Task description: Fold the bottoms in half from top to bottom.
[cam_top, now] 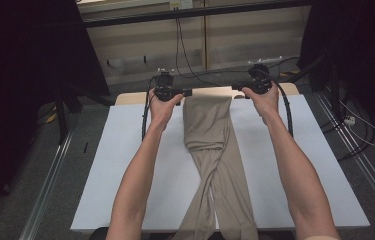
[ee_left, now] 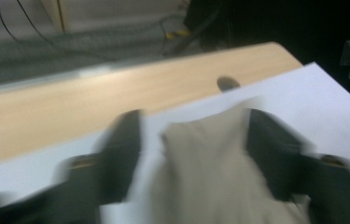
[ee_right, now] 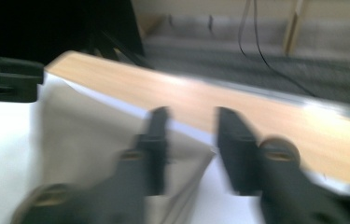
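Beige trousers [cam_top: 210, 130] lie lengthwise on a white sheet [cam_top: 125, 165], waistband at the far end, legs crossed and hanging over the near edge. My left gripper [cam_top: 187, 92] is at the waistband's left corner. In the left gripper view its jaws [ee_left: 193, 119] stand apart with the blurred cloth [ee_left: 210, 177] between them, not pinched. My right gripper [cam_top: 236, 89] is at the right corner. In the right gripper view it stands open [ee_right: 192, 112]. The cloth's corner [ee_right: 93, 140] lies under its left jaw, and bare sheet shows in the gap.
A wooden tabletop [cam_top: 130, 98] shows past the sheet's far edge. Cables [cam_top: 185, 55] trail on the grey floor beyond. Metal rails [cam_top: 50, 180] run along both sides of the table, with dark stands at the left and right.
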